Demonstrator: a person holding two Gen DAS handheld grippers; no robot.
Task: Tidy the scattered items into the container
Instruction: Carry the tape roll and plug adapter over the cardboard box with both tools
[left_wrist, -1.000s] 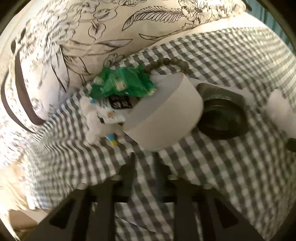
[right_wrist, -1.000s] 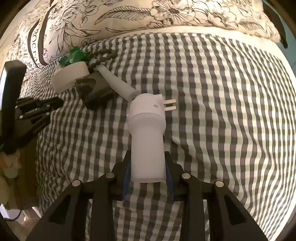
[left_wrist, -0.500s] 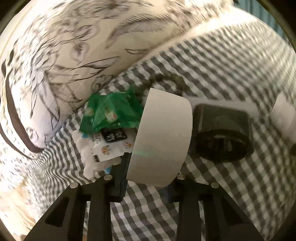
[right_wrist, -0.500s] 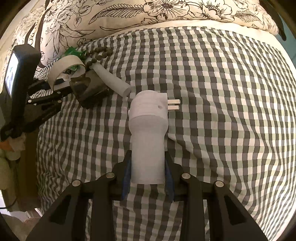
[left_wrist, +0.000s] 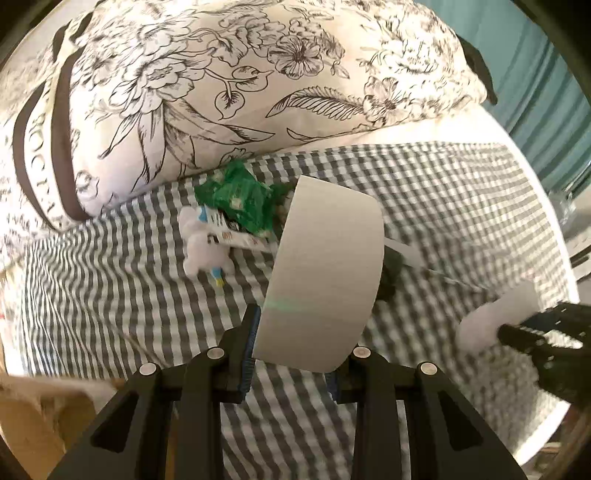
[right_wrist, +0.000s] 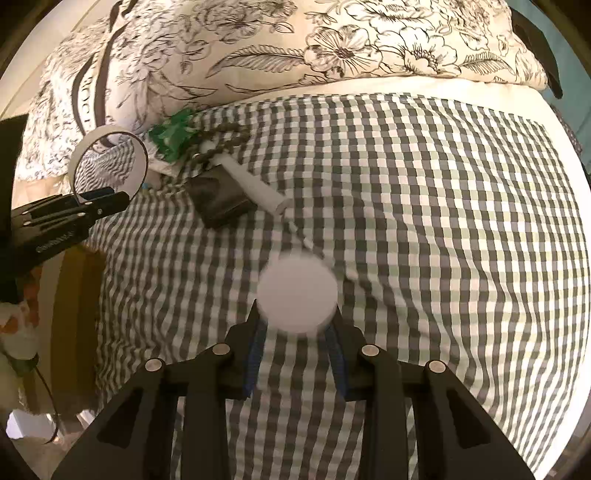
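1. Gingham bedcover (right_wrist: 424, 221) fills both views; floral pillow (left_wrist: 229, 85) along the top of frame.
2. We see the left gripper (left_wrist: 291, 354) at lower centre of the left wrist view, clamped on a white tape ring (left_wrist: 325, 273), which is lifted off the cover.
3. Right gripper (right_wrist: 297, 343) at lower centre of the right wrist view, clamped on a white plug adapter (right_wrist: 297, 293), blurred, seen end-on.
4. Upper left of the right wrist view: green wrapper (right_wrist: 173, 134), bead string (right_wrist: 218, 144), dark case (right_wrist: 218, 199), white tube (right_wrist: 255, 188) clustered on the cover.
5. We spot a white plush toy (left_wrist: 203, 251) beside the wrapper in the left view.
6. Container: we cannot tell where.
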